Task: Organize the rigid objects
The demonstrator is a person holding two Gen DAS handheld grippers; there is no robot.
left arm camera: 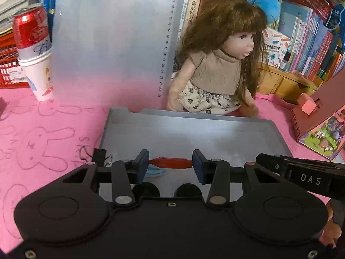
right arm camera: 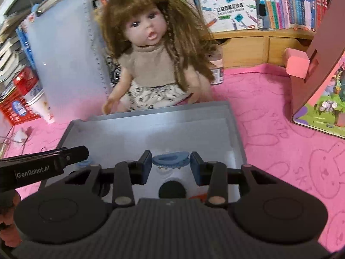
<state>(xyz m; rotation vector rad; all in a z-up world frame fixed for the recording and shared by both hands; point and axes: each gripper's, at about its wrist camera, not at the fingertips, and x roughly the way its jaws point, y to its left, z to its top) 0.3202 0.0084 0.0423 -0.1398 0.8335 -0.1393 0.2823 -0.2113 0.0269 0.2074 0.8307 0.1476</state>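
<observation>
- Pink bunny-print worktop (left arm camera: 43, 133), grey tray (left arm camera: 194, 129) before a doll (left arm camera: 217, 64).
- Left gripper (left arm camera: 170, 163) clamps a red clip (left arm camera: 170, 163), long axis spanning its pads, over the tray.
- Right gripper (right arm camera: 170, 161) grips a blue clip (right arm camera: 170, 160) likewise.

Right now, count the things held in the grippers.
2. A red marker sits crosswise between the left gripper pads; a blue hair clip sits between the right gripper pads, both over the grey tray.
</observation>
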